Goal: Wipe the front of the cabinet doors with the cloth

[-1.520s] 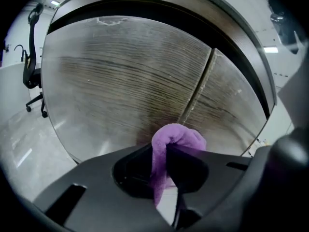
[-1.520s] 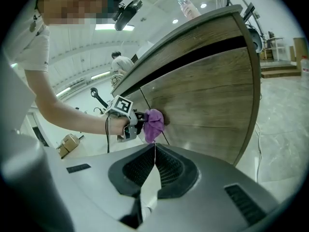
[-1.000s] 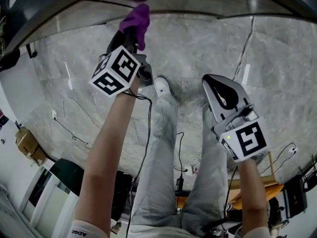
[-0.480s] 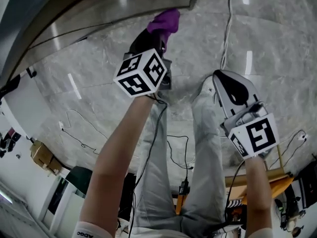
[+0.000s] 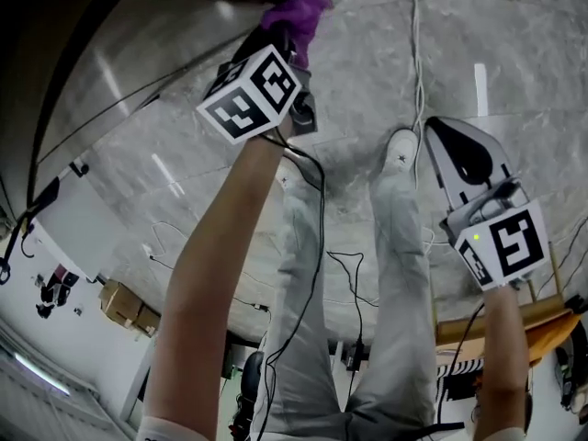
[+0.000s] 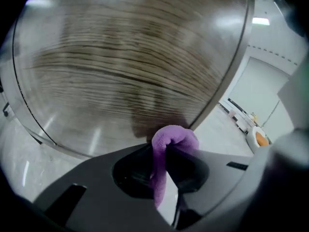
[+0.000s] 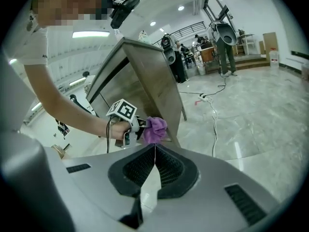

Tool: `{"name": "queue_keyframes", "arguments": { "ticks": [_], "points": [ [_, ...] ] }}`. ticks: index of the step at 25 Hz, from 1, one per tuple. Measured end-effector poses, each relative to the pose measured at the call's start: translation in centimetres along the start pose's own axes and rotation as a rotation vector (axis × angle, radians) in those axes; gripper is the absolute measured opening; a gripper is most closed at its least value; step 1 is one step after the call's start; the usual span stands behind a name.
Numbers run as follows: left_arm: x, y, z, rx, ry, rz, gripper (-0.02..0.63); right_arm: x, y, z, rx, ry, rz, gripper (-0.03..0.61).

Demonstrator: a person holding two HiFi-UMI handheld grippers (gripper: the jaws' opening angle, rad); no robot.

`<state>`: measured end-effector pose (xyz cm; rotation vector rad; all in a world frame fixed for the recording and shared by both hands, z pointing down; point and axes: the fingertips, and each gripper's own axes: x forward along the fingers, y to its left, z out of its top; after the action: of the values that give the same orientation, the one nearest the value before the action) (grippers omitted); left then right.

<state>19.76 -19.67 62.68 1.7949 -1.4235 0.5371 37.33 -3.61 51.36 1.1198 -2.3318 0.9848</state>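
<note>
Head view looking steeply down, with both gripper views. The left tongs (image 5: 285,33) are clenched on a purple cloth (image 6: 173,138). A fold of the cloth bulges out above the jaw tips and a strip of it hangs down between them.

The cloth sits up against the lower part of a wood-grain cabinet door (image 6: 130,66), near its right-hand edge, and a dark shadow falls on the door just behind it. No view settles whether cloth and door are actually touching. The door front fills most of the left gripper view; nothing of the cabinet's inside shows.

The right tongs (image 7: 154,154) are clenched with nothing between them, the ribbed pads meeting in a thin line. They hang well apart from the cabinet (image 7: 145,76) and point toward it over a pale marble floor (image 7: 251,115). A white cable (image 7: 215,120) trails across that floor.

Compared with half a second ago, in the head view the left tongs and cloth have moved up toward the top edge of the picture. The right tongs have drifted right and a little lower. The person's legs and a white shoe (image 5: 401,148) now sit closer to the right tongs.
</note>
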Motion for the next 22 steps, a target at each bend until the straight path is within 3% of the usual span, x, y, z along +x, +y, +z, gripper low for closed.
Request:
{"name": "queue_keyframes", "arguments": {
  "ticks": [7, 13, 22],
  "points": [
    [-0.5, 1.9, -0.6, 0.101, 0.032, 0.020, 0.058, 0.7, -0.2, -2.2, 0.018, -0.036, -0.019, 0.028],
    [-2.3, 9.5, 0.0, 0.087, 0.049, 0.053, 0.058, 4.4, 5.6, 0.6, 0.024, -0.078, -0.009, 0.028],
    [-5.5, 20.5, -0.3, 0.070, 0.087, 0.184, 0.060, 8.9, 12.2, -1.2, 0.036, -0.084, 0.027, 0.028]
  ]
}}
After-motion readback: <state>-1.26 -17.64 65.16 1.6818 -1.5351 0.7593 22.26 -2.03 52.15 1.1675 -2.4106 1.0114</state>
